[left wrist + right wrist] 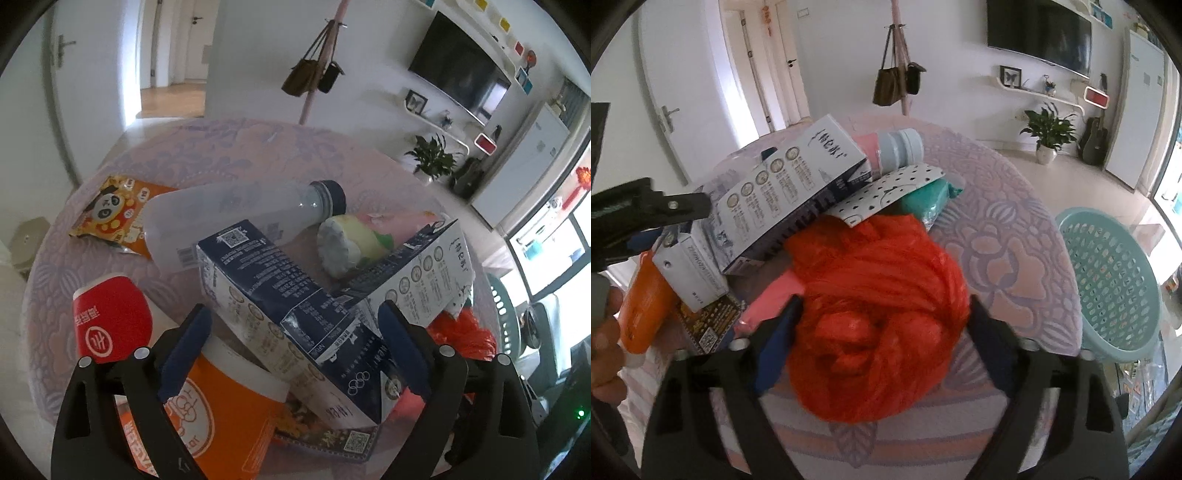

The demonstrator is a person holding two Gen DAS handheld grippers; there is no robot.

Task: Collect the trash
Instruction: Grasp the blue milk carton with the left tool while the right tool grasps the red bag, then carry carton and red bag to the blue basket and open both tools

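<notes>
Trash lies piled on a round table with a floral cloth [55, 295]. My left gripper [295, 350] is open, its fingers either side of a dark blue and white carton [295, 317]; a second carton [413, 269] leans beside it. An orange cup [229, 417] and a red cup [110, 321] lie below left. My right gripper [882, 339] is open, its fingers either side of a crumpled red plastic bag [879, 325]. The cartons [790, 184] show behind the bag, with the left gripper [653, 210] at the far left.
A clear plastic bottle [236, 214], a panda snack packet [114, 214] and a pale wrapped bundle [347, 243] lie farther back. A teal mesh basket [1115, 284] stands off the table's right side. A pink bottle [890, 151] and teal packet [927, 199] lie behind the bag.
</notes>
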